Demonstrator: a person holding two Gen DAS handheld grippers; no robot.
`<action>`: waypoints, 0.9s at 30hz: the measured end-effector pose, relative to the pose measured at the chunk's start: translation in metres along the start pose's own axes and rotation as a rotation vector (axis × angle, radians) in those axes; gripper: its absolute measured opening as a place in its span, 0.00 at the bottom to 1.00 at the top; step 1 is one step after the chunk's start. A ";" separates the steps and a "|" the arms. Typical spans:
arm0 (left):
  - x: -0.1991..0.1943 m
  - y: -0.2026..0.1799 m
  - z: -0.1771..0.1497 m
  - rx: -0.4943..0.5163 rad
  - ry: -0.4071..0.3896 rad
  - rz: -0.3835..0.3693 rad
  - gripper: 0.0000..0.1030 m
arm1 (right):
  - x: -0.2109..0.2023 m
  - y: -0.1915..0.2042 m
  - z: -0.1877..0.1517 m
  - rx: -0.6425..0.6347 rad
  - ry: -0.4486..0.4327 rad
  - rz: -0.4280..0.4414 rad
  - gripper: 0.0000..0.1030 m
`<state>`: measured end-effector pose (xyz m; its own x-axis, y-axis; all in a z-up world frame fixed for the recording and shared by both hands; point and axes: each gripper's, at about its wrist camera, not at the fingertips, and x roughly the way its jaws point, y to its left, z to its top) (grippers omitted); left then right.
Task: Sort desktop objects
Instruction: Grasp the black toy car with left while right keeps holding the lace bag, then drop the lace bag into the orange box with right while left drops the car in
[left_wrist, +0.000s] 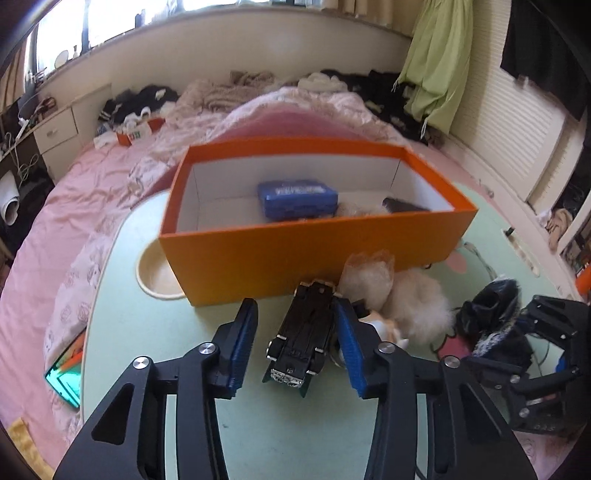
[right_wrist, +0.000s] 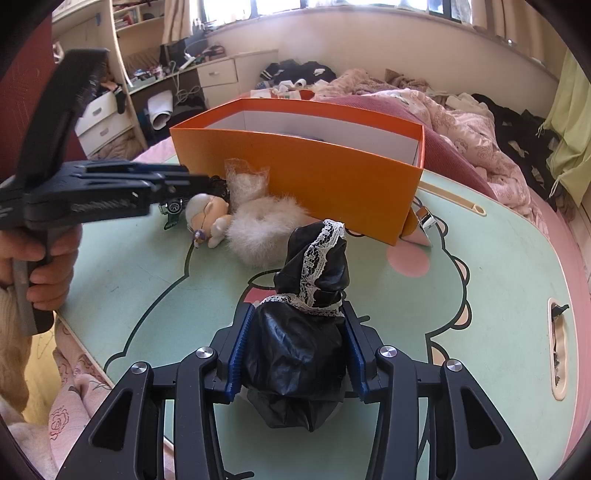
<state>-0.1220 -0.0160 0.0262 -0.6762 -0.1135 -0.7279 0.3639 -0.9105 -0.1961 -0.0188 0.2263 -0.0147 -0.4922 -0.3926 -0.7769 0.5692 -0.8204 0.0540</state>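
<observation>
Black gripper (left_wrist: 295, 354) frames, blue ribbed pads, silver screws

Left gripper (left_wrist: 295, 339) is angling downward with its blue pads (left_wrist: 242, 347) sitting apart, the left pad clearly not touching anything. Right gripper (right_wrist: 295, 347) is tilting down too, its pads (right_wrist: 240, 354) pressing in from both sides. A bare hand (right_wrist: 44, 258) is wrapping around the left gripper's handle, by the table's left edge.

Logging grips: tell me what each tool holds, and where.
Right tool: shut on the black pouch, at its sides. Left tool: straddles the toy car, gap at one pad; nothing held.
</observation>
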 end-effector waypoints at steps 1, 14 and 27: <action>0.003 -0.001 -0.002 0.000 0.012 -0.002 0.43 | 0.000 0.000 0.000 0.001 0.000 0.001 0.43; -0.025 0.009 -0.016 -0.040 -0.090 -0.027 0.29 | -0.001 -0.002 0.001 0.003 -0.004 -0.002 0.42; -0.078 0.025 0.020 -0.100 -0.238 -0.146 0.29 | -0.036 -0.001 0.034 0.031 -0.143 0.080 0.34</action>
<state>-0.0733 -0.0377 0.0912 -0.8527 -0.0852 -0.5154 0.3056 -0.8816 -0.3598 -0.0241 0.2270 0.0352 -0.5358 -0.5103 -0.6726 0.5910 -0.7956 0.1328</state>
